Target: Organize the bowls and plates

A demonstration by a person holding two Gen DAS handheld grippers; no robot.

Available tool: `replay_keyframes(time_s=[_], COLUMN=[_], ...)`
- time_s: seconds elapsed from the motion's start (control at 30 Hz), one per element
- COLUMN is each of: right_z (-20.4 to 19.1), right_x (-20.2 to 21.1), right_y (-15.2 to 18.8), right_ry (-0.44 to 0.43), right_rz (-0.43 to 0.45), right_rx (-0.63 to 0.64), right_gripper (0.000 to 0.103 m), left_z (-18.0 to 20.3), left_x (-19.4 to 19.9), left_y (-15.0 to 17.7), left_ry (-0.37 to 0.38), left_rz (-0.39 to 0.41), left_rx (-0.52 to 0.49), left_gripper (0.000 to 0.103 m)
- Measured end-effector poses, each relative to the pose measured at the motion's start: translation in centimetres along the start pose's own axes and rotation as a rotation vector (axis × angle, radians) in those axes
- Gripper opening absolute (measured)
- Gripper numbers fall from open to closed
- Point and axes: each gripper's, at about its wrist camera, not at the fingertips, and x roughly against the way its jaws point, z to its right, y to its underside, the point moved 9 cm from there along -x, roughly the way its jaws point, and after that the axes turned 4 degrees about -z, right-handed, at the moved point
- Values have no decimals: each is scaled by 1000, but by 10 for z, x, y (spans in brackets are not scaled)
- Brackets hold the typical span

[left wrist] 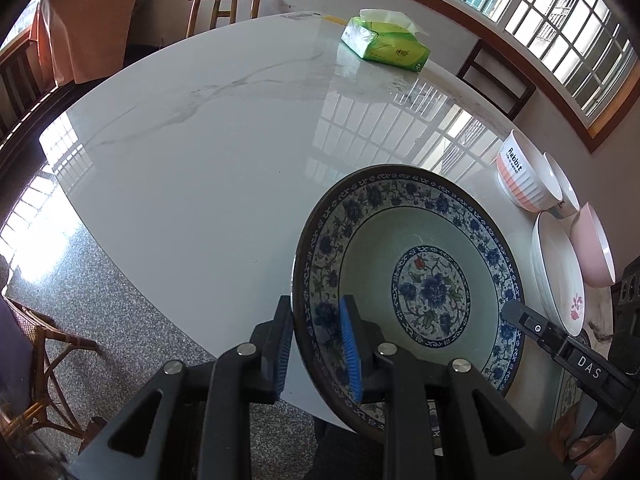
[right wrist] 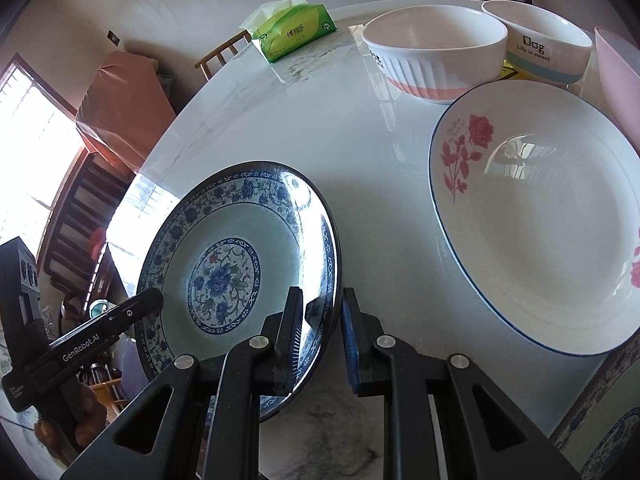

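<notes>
A blue-and-white flowered plate (left wrist: 424, 280) (right wrist: 236, 264) is held between both grippers over the near edge of the marble table (left wrist: 220, 140), tilted in both views. My left gripper (left wrist: 316, 346) is shut on its left rim, one pad inside and one outside. My right gripper (right wrist: 323, 340) is shut on the opposite rim. One of the right gripper's fingers (left wrist: 520, 316) shows at the plate's far side in the left wrist view. One of the left gripper's fingers (right wrist: 148, 300) shows likewise in the right wrist view.
A white plate with red roses (right wrist: 540, 240) lies to the right. Behind it stand a ribbed white-and-pink bowl (right wrist: 436, 52), a "Dog" bowl (right wrist: 540, 40) and a pink bowl (right wrist: 620, 80). A green tissue pack (left wrist: 384, 40) sits far back. Another blue patterned plate (right wrist: 608, 432) lies near right.
</notes>
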Motion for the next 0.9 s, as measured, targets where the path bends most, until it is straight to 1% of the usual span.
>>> replay_keyframes(time_s=[0.1,0.23,0.3,0.37,0.4,0.47,0.53,0.6,0.7,0.77,0.83,0.9], right_z=[-2,-5,-8,-9,-9,-10,-11,-10,-6,1,12,29], right_x=[1,3,3,5,8,15,25,37,59,74,92,114], right_y=[0,0,1,0,0,0,0,3,15,28,43,59], right_ry=[7,-1,4,8,9,23,12,3,-32,-51,-65,-54], right_rz=[7,9,13,21,33,59,80,99,129,144,157,187], right_rx=[9,13,22,23,24,27,24,21,2,-14,-38,-63], right_gripper=[19,20,20,21,23,33,37,37,43,48,52,53], left_z=[-4,-9,-12,-18,-20,-23,-23,-21,-9,3,19,43], left_x=[0,9,14,18,20,25,31,39,50,57,63,67], left_y=[-1,-6,-8,-9,-9,-7,-5,1,9,17,26,37], left_ry=[-1,-84,-113,-149,-159,-173,-188,-189,-186,-178,-161,-121], left_rz=[10,78,107,125,131,140,150,159,171,177,179,172], left_rx=[14,-3,-7,1,3,6,3,-10,-33,-60,-91,-137], left_gripper=[24,24,24,27,29,29,29,29,30,30,36,38])
